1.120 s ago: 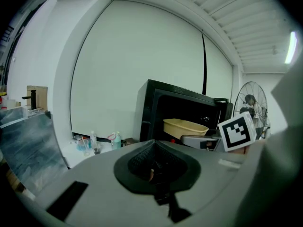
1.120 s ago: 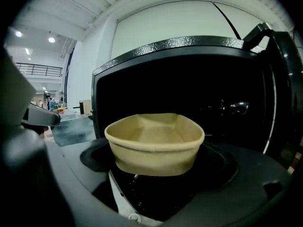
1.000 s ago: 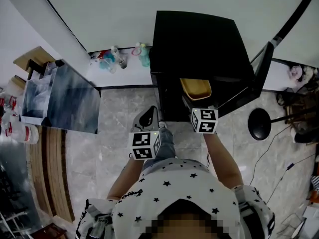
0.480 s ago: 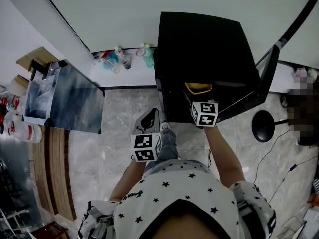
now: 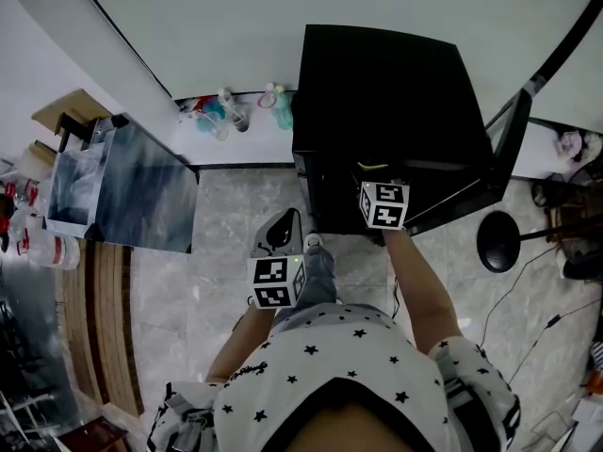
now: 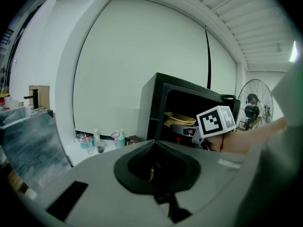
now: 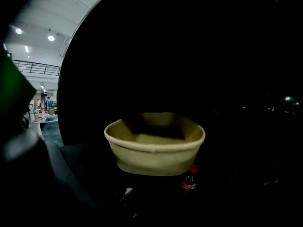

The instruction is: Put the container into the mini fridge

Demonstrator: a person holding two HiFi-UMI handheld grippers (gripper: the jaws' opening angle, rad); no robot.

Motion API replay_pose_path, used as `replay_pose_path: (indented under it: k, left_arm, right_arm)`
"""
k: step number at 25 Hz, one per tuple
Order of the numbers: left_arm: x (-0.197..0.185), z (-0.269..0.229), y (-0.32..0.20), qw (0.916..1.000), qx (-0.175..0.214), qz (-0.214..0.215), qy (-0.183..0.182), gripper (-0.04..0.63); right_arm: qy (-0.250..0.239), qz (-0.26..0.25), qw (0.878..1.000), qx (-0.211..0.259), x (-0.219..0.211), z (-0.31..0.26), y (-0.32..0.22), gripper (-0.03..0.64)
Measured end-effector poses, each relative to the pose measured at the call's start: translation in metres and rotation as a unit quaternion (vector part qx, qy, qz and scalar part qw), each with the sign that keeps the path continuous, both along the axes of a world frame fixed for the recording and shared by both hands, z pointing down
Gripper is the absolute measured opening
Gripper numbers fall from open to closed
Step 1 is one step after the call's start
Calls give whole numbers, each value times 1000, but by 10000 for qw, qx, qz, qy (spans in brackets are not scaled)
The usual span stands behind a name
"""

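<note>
The black mini fridge (image 5: 386, 92) stands open on the floor, its door (image 5: 505, 139) swung out to the right. My right gripper (image 5: 379, 175) reaches into the opening, shut on the tan container (image 5: 375, 166), of which only a rim sliver shows from above. In the right gripper view the container (image 7: 155, 143) hangs inside the dark fridge, and the jaws are lost in shadow. In the left gripper view the same container (image 6: 179, 118) shows within the fridge (image 6: 158, 103). My left gripper (image 5: 276, 232) hangs shut and empty by the person's knee, left of the fridge.
A small cola bottle (image 7: 189, 179) stands inside the fridge below the container. Several bottles (image 5: 231, 111) sit on the floor by the wall. A fan base (image 5: 499, 238) is right of the door. A grey slab (image 5: 122, 191) lies at the left.
My right gripper has pushed the container deeper into the fridge, so less of it shows from above. The left gripper has stayed put.
</note>
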State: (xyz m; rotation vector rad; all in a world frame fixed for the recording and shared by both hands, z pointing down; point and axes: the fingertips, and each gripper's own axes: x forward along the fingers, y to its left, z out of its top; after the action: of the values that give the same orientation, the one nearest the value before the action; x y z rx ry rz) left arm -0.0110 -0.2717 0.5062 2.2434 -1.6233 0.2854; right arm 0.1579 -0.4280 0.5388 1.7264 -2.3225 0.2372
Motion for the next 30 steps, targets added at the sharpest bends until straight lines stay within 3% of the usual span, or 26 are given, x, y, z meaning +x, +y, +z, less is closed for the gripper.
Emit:
replay_pose_path:
  k: [22,30]
  left_arm:
    - [-16,4,3,9998,-117,-42,-173,12]
    - [-19,4,11,9998,-128,-24,-168,12]
  right_arm:
    - [-95,204,9989,402,0,-3,-33,509]
    - [-415,260,9976,483,3,-8,-27,543]
